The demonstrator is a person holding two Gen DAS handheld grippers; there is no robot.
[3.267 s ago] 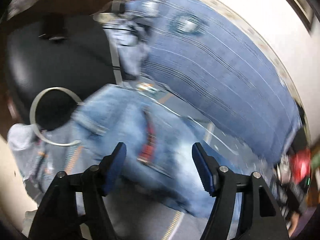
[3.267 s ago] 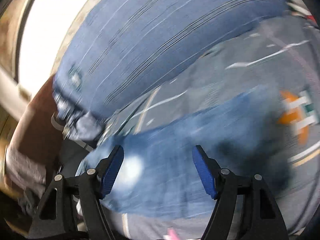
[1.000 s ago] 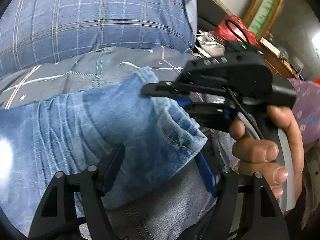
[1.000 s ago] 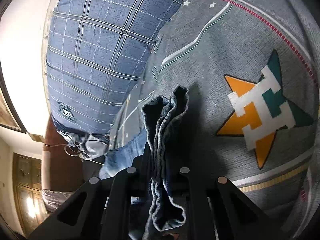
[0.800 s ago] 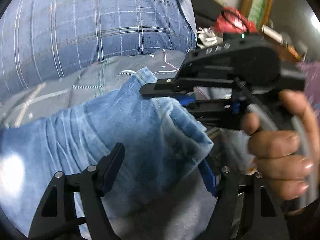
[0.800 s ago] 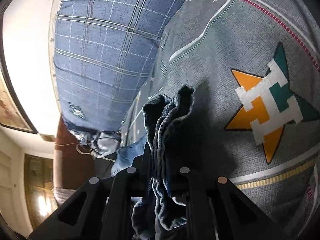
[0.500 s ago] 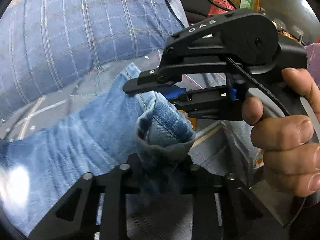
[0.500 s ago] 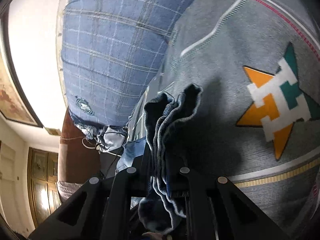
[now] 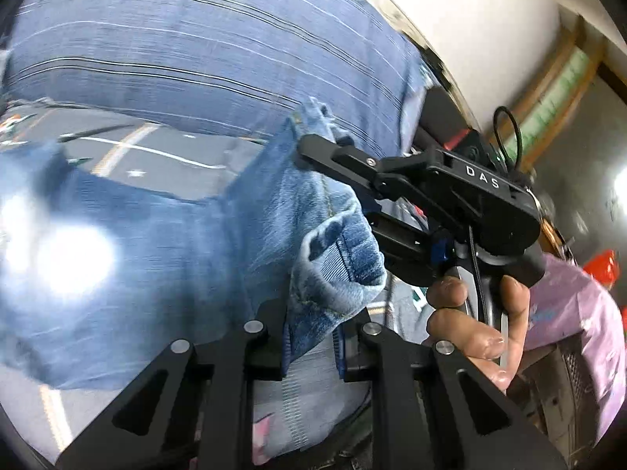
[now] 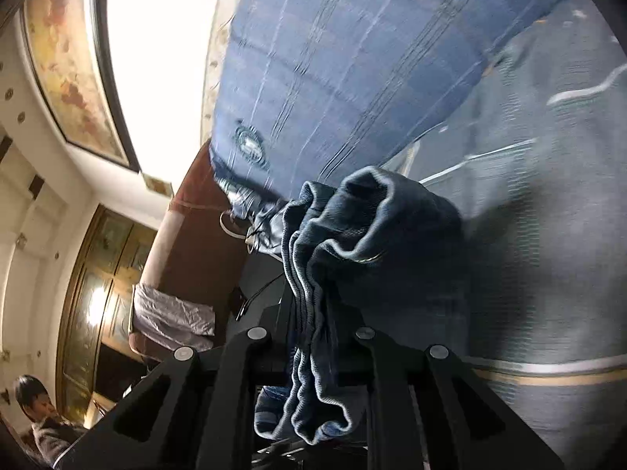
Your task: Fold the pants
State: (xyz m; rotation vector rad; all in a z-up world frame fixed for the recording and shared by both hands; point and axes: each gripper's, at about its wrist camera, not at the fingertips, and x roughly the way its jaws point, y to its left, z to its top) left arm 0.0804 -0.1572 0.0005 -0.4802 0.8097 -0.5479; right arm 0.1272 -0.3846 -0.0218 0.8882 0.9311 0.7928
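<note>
Both grippers hold the hem end of the jeans (image 9: 219, 243), which is lifted off the grey patterned bedspread (image 9: 164, 164). We read this as the carry step of a lengthwise fold, hems towards waistband.

Left gripper (image 9: 311, 346): jaws narrow and closing, pads pressing a bunched cuff (image 9: 341, 274) of light denim between them. The rest of the leg trails away to the left of that view, blurred and partly washed out by glare.

Right gripper (image 10: 313, 337): jaws narrow, opening very slightly, yet a thick stack of hem layers (image 10: 309, 313) sits clamped between the pads. Seen from the left wrist, the right gripper (image 9: 313, 156) comes in from the side with its upper finger over the far corner of the cuff; the hand (image 9: 470, 313) wraps the handle below.

The waistband is not identifiable in either view. Behind the bedspread lies a blue plaid pillow (image 10: 352, 58).

Next move, our judgement:
- Keep both grips firm; the right one is the one to watch, since its stack is thick and could slip.
- Hold the two corners apart at equal height so the hem edge stays taut.
- Sweep over the garment and lay the hems down square on the far end before letting go.
</note>
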